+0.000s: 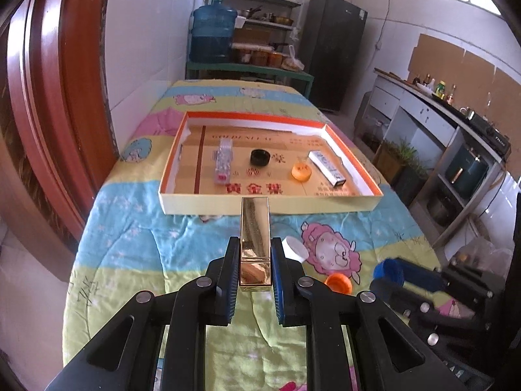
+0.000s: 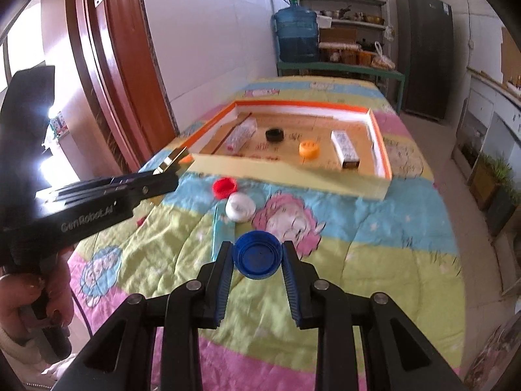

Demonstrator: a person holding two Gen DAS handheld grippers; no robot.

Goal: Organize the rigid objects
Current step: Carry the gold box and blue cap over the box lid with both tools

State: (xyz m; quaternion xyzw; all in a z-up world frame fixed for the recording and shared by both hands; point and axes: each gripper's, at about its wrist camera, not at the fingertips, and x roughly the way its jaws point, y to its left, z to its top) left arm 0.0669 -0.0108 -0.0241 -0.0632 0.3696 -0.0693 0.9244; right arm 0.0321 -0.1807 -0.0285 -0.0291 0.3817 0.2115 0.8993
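Gold case (image 1: 255,228): rigid, light by the look, glossy faces likely slippery; best pinched across its flat sides near the base. Left tool (image 1: 255,254) pinches it there, its far tip at the box (image 1: 267,204) near wall. Right tool (image 2: 257,257), half spread, clamps the blue cap (image 2: 257,254) by its rim, well short of the box.

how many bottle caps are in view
5. A black cap and an orange cap lie in the box; a red cap and a white cap lie on the blanket; a blue cap sits in the right gripper.
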